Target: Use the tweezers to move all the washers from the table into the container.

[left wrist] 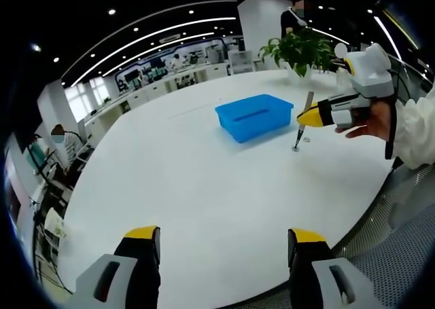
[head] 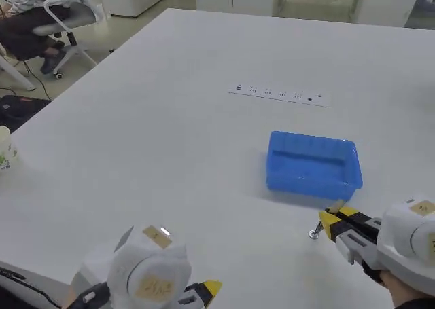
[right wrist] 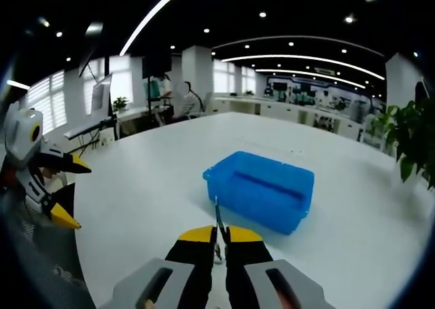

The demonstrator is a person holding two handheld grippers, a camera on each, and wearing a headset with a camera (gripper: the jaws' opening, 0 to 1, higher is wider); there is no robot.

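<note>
A blue container (head: 312, 163) stands right of the table's middle, and appears again in the left gripper view (left wrist: 255, 115) and the right gripper view (right wrist: 262, 187). My right gripper (head: 333, 219) is just in front of it, shut on slim metal tweezers (right wrist: 219, 222) that point down at the table. The tweezers' tip (head: 315, 233) touches the table near a small metal piece that looks like a washer (left wrist: 307, 140); I cannot tell whether it is pinched. My left gripper (left wrist: 224, 238) is open with nothing between its jaws, low at the front left (head: 204, 292).
A white power strip (head: 279, 95) lies behind the container. A cup (head: 5, 149) stands at the left table edge. An office chair (head: 61, 13) with a seated person is beyond the far left corner. A plant (left wrist: 299, 51) stands past the table.
</note>
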